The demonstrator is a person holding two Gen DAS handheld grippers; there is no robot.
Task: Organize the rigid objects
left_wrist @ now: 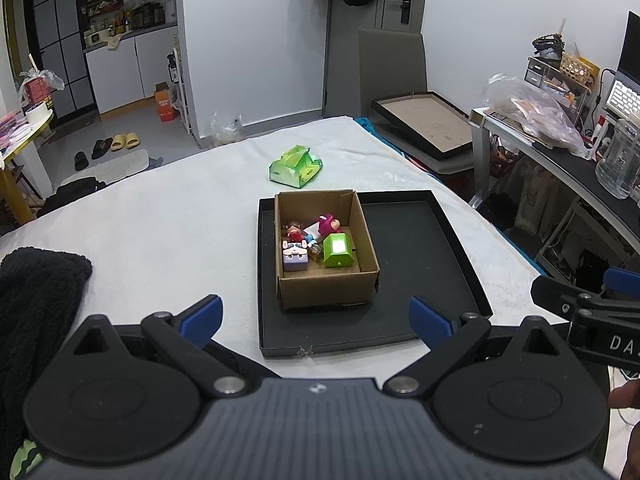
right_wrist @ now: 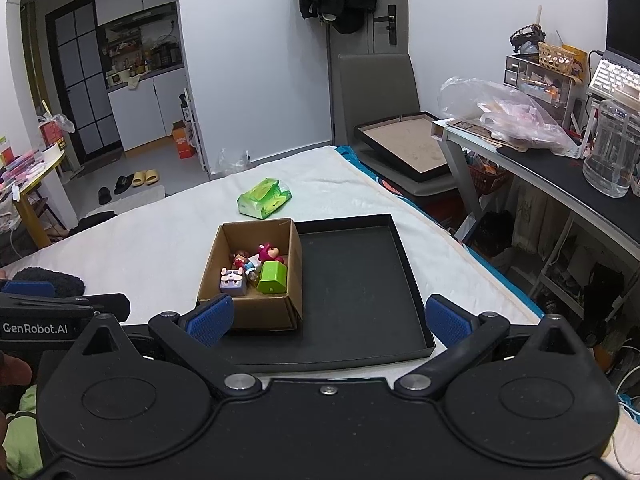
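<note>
White bedsheet (left_wrist: 160, 208) covers the work surface; the black shallow tray (left_wrist: 420, 264) lies on it at centre. The cardboard box (left_wrist: 328, 292) stands inside the tray, against its 9 o'clock wall; the tray's 3 o'clock half is bare.

Progress, as a judgement: the toys all sit in the box and none on the tray floor, so either the sorting out onto the tray has not begun or the packing into the box is complete. The pictures do not settle which.

Box contents, largest first: green house-shaped block (left_wrist: 339, 251) at the 4 o'clock corner, lilac cube with a cartoon face (left_wrist: 295, 258) at 7 o'clock, magenta bear figure (left_wrist: 329, 222) at 1 o'clock, small red-and-blue figures (left_wrist: 298, 235) at 10 o'clock. Something small lies between block and cube; too small to identify.

Left gripper (left_wrist: 316, 322): jaws wide apart, empty, short of the tray's near edge. Right gripper (right_wrist: 330, 320): jaws wide apart, empty, above the tray's near edge.

Beyond the tray at 12 o'clock, a green tissue pack (left_wrist: 296, 166) on the sheet. Black fleece cloth (left_wrist: 36, 300) at 9 o'clock. Room: desk (right_wrist: 560, 168) with plastic bag and water jug at 3 o'clock, grey chair (right_wrist: 376, 96) at 1 o'clock, kitchen alcove at 10 o'clock.
</note>
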